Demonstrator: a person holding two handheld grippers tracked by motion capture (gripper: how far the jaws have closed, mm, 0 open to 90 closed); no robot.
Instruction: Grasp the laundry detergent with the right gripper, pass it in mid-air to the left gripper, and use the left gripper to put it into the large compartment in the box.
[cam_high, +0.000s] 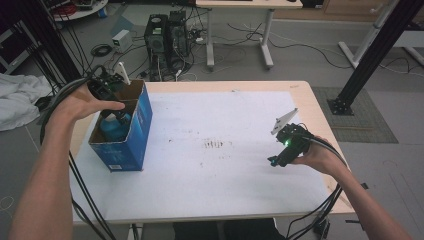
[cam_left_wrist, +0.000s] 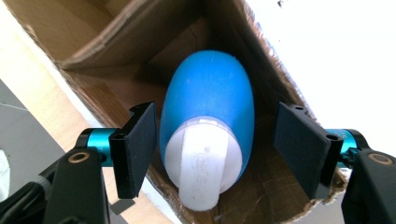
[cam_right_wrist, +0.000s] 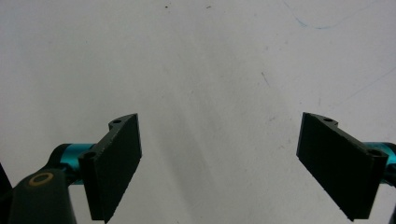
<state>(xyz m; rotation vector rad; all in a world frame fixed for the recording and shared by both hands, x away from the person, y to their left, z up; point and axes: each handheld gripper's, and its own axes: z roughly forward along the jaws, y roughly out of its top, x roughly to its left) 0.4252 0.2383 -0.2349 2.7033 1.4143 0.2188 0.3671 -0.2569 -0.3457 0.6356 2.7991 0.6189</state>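
Note:
A blue cardboard box (cam_high: 134, 131) stands open at the left of the white sheet (cam_high: 225, 180) that covers the table. Inside it lies a blue bottle (cam_left_wrist: 210, 98) with a white cap (cam_left_wrist: 203, 161); the same bottle (cam_high: 112, 128) appears in the high view. My left gripper (cam_left_wrist: 215, 149) points down into the box, open, one black pad on each side of the bottle's cap end and neither pressing on it. My left hand holds that gripper (cam_high: 115, 116) over the box's far end. My right gripper (cam_right_wrist: 219, 163) is open above the bare sheet, and it hovers at the table's right side (cam_high: 274, 161).
The box's brown inner walls (cam_left_wrist: 116, 42) close in around the bottle. Faint brown marks (cam_high: 215, 144) dot the sheet's middle. Beyond the table stand two computer towers (cam_high: 167, 37), a desk's legs (cam_high: 265, 40), floor cables and a black frame post (cam_high: 370, 55).

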